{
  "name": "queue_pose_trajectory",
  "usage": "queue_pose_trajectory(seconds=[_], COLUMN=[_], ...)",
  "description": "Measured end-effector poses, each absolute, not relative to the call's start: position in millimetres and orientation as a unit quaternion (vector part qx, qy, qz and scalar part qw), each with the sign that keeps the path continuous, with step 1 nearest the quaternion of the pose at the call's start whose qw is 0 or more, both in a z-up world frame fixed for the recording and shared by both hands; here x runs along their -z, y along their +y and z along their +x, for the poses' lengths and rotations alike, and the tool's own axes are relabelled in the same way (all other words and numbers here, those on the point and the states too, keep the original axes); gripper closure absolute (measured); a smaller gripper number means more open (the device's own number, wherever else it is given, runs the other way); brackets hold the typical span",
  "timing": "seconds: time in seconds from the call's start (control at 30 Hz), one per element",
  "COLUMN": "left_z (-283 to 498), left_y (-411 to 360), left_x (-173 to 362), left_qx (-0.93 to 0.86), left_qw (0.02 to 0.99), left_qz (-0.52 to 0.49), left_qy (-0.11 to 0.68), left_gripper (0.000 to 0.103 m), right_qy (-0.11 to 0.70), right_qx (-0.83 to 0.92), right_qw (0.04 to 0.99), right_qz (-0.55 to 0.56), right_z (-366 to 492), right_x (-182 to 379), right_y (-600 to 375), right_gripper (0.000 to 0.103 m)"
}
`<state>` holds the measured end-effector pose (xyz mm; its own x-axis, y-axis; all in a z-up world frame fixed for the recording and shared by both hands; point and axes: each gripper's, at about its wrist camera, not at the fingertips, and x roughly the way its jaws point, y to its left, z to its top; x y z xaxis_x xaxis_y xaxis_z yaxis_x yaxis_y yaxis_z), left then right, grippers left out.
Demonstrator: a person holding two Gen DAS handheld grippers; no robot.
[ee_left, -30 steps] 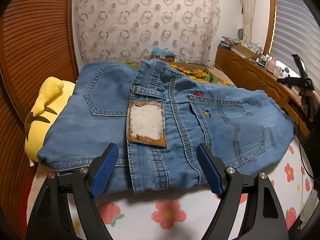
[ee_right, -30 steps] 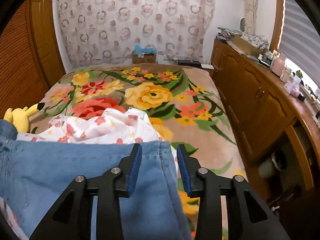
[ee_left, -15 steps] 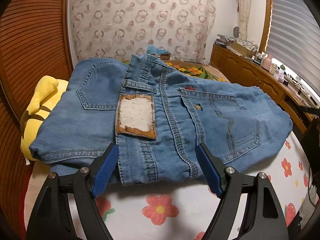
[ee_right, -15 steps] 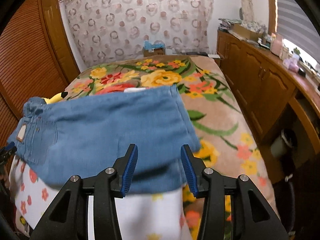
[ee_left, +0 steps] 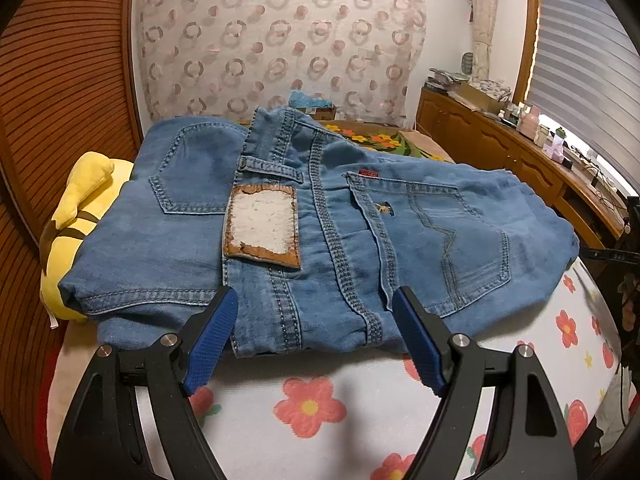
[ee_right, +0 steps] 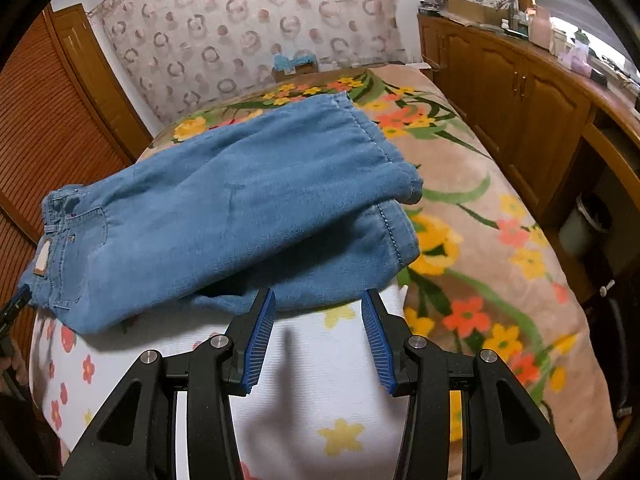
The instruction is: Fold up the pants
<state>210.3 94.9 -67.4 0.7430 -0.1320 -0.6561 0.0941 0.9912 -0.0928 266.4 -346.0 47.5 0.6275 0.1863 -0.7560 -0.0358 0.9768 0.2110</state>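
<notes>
I see the jeans (ee_left: 312, 232) lying folded on the bed, resting on a white sheet with red and yellow flowers (ee_left: 312, 404) that is spread over a brown floral blanket (ee_right: 480, 208). From my left wrist camera the waist end faces me: a worn leather patch (ee_left: 262, 226) with a whitened middle sits on the waistband, a back pocket (ee_left: 436, 240) with tan stitching lies to its right, and another pocket (ee_left: 188, 172) shows to its left. From my right wrist camera I look at the leg end, where two hems are stacked, the upper hem (ee_right: 372, 136) lying slightly askew over the lower hem (ee_right: 396, 236), whose corner reaches past the sheet's edge over the blanket. My left gripper (ee_left: 316, 332) hangs just above the near edge of the waist, its blue fingers (ee_left: 212, 340) spread wide on either side of the denim and gripping nothing. My right gripper (ee_right: 318, 328) sits just short of the leg fold, its fingers (ee_right: 260, 340) parted about halfway, with only sheet between them and no cloth held. A yellow plush toy (ee_left: 76, 216) is tucked against the left side of the jeans, partly under them. Beyond the bed I see a curtain with ring patterns (ee_left: 276, 36), wooden cabinets (ee_right: 516, 92) along the right wall with clutter on top, and a slatted wooden door (ee_left: 64, 60) on the left.
</notes>
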Motion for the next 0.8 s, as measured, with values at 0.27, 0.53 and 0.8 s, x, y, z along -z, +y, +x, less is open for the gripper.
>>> queue_pose_trajectory(seconds=[0.27, 0.53, 0.8], left_z=[209, 210, 211], left_y=[99, 98, 99], left_x=[69, 71, 75], left_qx=[0.054, 0.056, 0.054], left_qw=[0.932, 0.932, 0.930], left_qz=[-0.027, -0.025, -0.026], left_qy=[0.356, 0.358, 0.361], left_gripper=[0.022, 0.022, 0.022], right_qy=[0.418, 0.425, 0.413], right_qx=[-0.037, -0.053, -0.084], right_qw=[0.898, 0.880, 0.860], right_qz=[0.135, 0.207, 0.288], right_z=[285, 302, 316], right_x=[-49, -34, -18], right_y=[-375, -393, -412], right_gripper=[0.044, 0.042, 0.041])
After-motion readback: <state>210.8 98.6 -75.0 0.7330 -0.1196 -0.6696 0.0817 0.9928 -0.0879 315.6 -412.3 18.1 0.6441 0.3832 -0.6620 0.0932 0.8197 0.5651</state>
